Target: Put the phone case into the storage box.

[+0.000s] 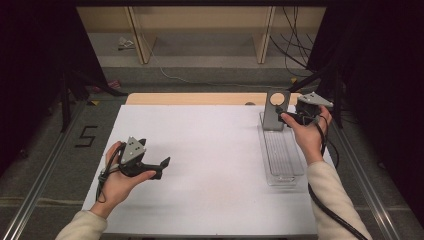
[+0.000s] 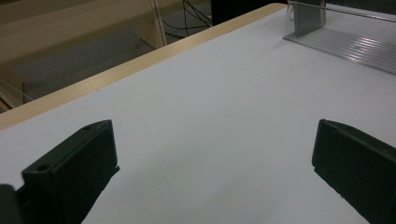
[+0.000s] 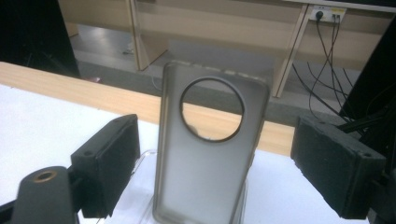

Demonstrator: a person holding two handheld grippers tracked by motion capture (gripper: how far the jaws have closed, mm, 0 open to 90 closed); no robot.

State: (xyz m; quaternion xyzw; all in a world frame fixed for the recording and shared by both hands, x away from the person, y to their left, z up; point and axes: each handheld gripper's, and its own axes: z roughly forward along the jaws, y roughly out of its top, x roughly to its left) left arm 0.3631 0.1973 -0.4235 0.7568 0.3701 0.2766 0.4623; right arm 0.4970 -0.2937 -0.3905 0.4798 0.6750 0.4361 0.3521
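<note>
Grey phone case [image 3: 210, 154] stands upright at the far end of the clear tray [image 1: 282, 160]; looks light, flexible, slick; I'd pinch its side edges; right tool [image 3: 212, 168] gapes around it, left tool [image 2: 212, 163] released, empty.

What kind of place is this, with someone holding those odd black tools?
Probably a lab recording bench: a white table, dark curtains at both sides, loose cables on the floor, and a handheld gripper in each hand.

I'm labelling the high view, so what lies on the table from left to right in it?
Left gripper → bare white table top → clear ribbed tray, with the grey phone case standing at its far end → right gripper beside the case.
</note>
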